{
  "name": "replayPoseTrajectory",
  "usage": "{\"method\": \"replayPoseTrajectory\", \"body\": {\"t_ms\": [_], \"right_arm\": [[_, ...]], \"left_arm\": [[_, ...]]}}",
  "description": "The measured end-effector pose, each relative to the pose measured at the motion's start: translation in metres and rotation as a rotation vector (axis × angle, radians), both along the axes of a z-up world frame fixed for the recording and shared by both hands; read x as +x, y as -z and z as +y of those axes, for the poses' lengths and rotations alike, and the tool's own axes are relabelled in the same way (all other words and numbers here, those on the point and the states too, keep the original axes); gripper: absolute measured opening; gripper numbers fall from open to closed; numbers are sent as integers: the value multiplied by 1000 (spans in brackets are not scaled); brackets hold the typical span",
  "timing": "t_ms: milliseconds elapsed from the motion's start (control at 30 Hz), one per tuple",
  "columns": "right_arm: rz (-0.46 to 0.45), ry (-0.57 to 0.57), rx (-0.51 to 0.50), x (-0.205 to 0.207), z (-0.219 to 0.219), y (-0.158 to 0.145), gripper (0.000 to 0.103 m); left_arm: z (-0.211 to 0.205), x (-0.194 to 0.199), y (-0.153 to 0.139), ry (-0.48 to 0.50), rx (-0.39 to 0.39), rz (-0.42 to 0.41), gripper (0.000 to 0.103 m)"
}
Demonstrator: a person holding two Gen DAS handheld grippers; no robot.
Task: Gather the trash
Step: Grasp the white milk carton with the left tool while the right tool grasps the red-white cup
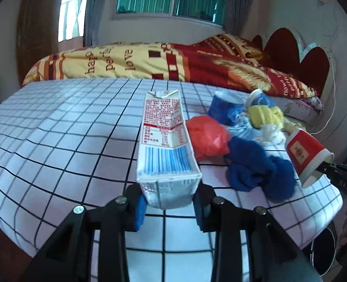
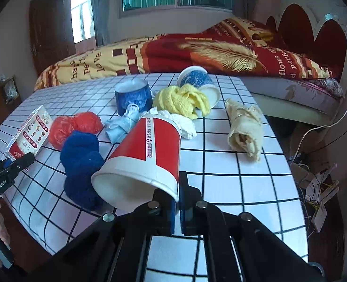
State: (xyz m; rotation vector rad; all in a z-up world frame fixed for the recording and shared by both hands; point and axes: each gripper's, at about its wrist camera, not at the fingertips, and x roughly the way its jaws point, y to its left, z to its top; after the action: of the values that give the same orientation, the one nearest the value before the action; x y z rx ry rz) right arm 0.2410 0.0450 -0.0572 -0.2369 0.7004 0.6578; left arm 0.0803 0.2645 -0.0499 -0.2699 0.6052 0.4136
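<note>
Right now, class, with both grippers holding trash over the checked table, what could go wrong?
1. The right gripper pinches only the rim of the red-and-white paper cup; it may crumple or slip.
2. The left gripper clamps just the white milk carton's near end; it could sag or twist free.

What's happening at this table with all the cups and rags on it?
A person is clearing trash with a hand-held tool in each hand. The left tool is clamped on the end of a milk carton. The right tool pinches the rim of a red paper cup. Two blue cups, a red plastic bag and bundled cloths still lie on the checked table.
</note>
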Motion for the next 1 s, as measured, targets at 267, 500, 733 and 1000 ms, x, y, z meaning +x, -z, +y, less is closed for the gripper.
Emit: {"method": "replayPoseTrajectory", "body": {"t_ms": [267, 500, 733, 1000], "right_arm": [[-38, 36, 52, -24, -52, -22, 3], [-56, 96, 58, -39, -113, -31, 3], [-42, 192, 89, -37, -170, -26, 3], [-29, 292, 100, -35, -226, -18, 3]], "left_arm": [[-48, -9, -19, 95, 34, -40, 35], [-110, -2, -19, 232, 54, -33, 35], [-153, 10, -21, 326, 53, -32, 35], [-207, 29, -18, 455, 58, -18, 35]]}}
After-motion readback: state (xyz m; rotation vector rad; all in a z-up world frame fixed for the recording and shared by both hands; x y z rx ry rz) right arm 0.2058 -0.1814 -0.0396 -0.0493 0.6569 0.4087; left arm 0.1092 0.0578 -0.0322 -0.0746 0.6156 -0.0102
